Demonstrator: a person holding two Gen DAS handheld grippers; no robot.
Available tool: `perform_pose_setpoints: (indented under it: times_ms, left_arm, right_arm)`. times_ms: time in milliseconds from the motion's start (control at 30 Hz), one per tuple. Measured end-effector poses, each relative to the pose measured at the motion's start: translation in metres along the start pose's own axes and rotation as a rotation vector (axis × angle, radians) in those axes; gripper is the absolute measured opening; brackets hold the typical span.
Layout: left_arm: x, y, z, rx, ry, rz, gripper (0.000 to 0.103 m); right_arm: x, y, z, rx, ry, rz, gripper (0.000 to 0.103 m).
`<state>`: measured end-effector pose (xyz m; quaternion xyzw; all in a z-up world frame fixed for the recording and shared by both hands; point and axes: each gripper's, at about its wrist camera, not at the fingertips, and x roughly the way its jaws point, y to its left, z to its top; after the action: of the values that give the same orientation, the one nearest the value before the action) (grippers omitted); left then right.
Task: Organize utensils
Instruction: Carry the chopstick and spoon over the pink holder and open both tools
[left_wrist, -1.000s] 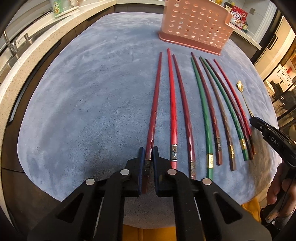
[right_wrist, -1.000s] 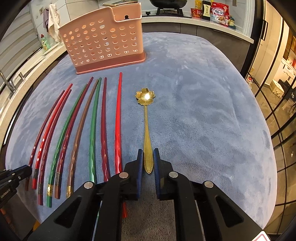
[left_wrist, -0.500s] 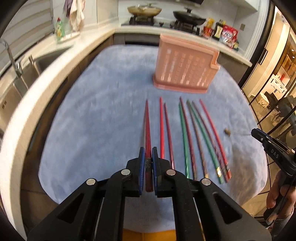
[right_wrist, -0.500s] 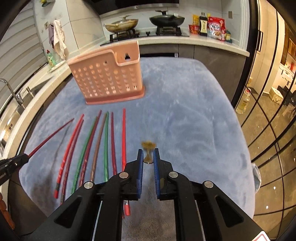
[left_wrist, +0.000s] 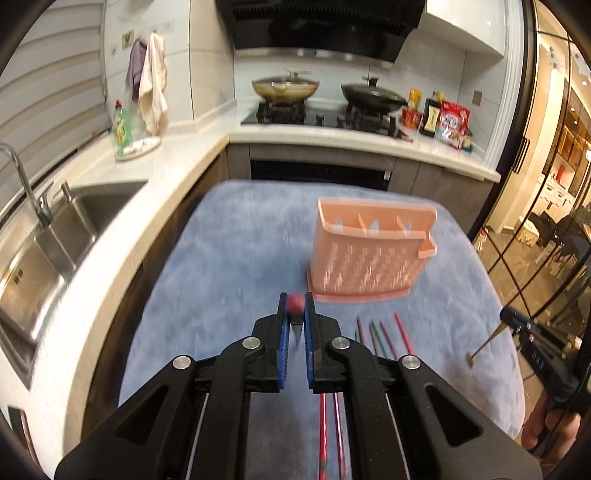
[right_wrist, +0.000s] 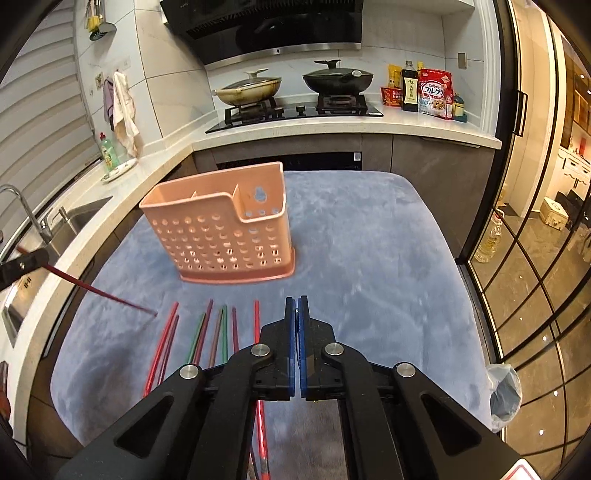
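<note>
My left gripper (left_wrist: 295, 314) is shut on a dark red chopstick (left_wrist: 296, 303), lifted off the cloth and seen end-on; in the right wrist view the chopstick (right_wrist: 99, 291) slants down from the left gripper (right_wrist: 22, 264). My right gripper (right_wrist: 296, 314) is shut on the gold spoon; the spoon (left_wrist: 484, 343) shows only in the left wrist view, hanging from the right gripper (left_wrist: 517, 325). The pink perforated utensil holder (right_wrist: 225, 232) stands upright on the blue cloth, ahead of both grippers. Several red, green and brown chopsticks (right_wrist: 207, 332) lie in a row on the cloth.
The blue cloth (right_wrist: 369, 258) covers the table. A sink (left_wrist: 44, 251) and white counter are to the left. A stove with two pans (right_wrist: 291, 88) is behind. Glass doors (right_wrist: 535, 221) are to the right.
Both grippers have risen and tilted up from the cloth. The left one lifted the dark red chopstick, the right one lifted the gold spoon. The row of chopsticks has stayed put.
</note>
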<state>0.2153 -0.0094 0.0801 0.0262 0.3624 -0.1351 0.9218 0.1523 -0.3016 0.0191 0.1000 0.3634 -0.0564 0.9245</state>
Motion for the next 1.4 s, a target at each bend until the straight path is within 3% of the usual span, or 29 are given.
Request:
perform_pose_setpoints:
  times_ms: [500,633,833,1133,1267,1333,1400]
  left_arm:
    - [-0.037,-0.016,0.133,0.001,-0.255,-0.051,0.007]
    - [-0.026,-0.024,0.153,0.005,-0.272,-0.061,0.007]
    - [0.002,-0.032,0.168,0.011,-0.25,-0.06,0.007]
    - [0.049,-0.028,0.156,-0.005,-0.161,-0.055,0.007]
    - [0.057,-0.022,0.149,-0.026,-0.138,-0.048,0.009]
    - [0.056,-0.02,0.147,-0.03,-0.135,-0.046,0.019]
    - [0.053,-0.019,0.143,-0.03,-0.142,-0.034,0.037]
  right_arm:
    - [-0.01,0.001,0.098,0.06,-0.145,0.155,0.002]
    - [-0.007,0.009,0.131,0.061,-0.203,0.177,0.002]
    - [0.025,0.019,0.153,0.069,-0.193,0.218,0.002]
    - [0.076,0.012,0.146,0.119,-0.104,0.237,0.002]
    - [0.078,0.009,0.143,0.116,-0.107,0.207,0.009]
    - [0.073,0.008,0.142,0.114,-0.116,0.2,0.009]
    - [0.067,0.006,0.142,0.115,-0.125,0.198,0.01]
